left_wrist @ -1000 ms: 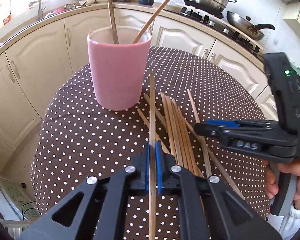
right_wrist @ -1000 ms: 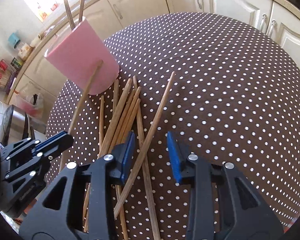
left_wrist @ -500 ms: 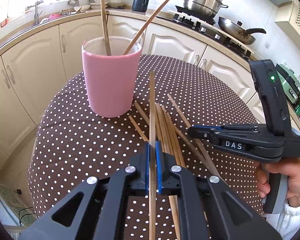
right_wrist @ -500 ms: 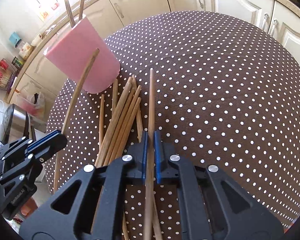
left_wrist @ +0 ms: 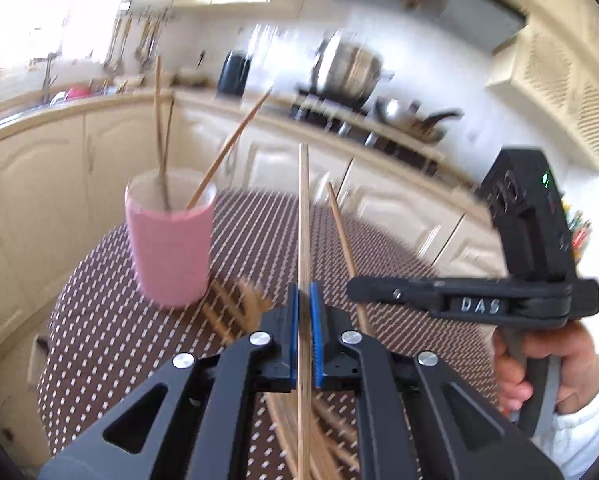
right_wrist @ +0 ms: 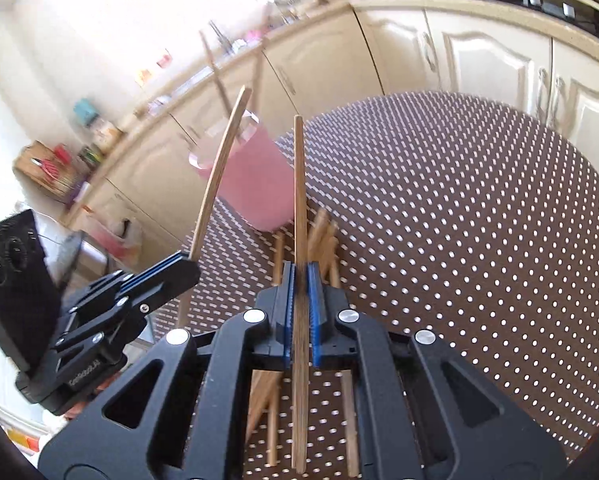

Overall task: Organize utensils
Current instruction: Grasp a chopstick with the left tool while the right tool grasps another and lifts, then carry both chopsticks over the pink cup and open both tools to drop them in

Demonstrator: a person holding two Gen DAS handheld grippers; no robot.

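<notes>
Ahead and left of the left hand-held gripper [left_wrist: 304, 334], clamped on one wooden chopstick [left_wrist: 304, 220] pointing straight forward, stands the pink cylindrical holder cup [left_wrist: 167, 248]. From the right hand-held gripper [right_wrist: 299, 308], likewise clenched on its own chopstick [right_wrist: 298, 184], the cup [right_wrist: 255, 184] sits just left of the stick's tip, with the left gripper nearer it; loose chopsticks [right_wrist: 323, 232] lie on the polka-dot counter [right_wrist: 479, 220].

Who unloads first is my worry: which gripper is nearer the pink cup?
Left, probably. The left gripper, shut on a chopstick, sits just right of the pink cup; the right gripper, also holding one, is farther out on the same side.
</notes>
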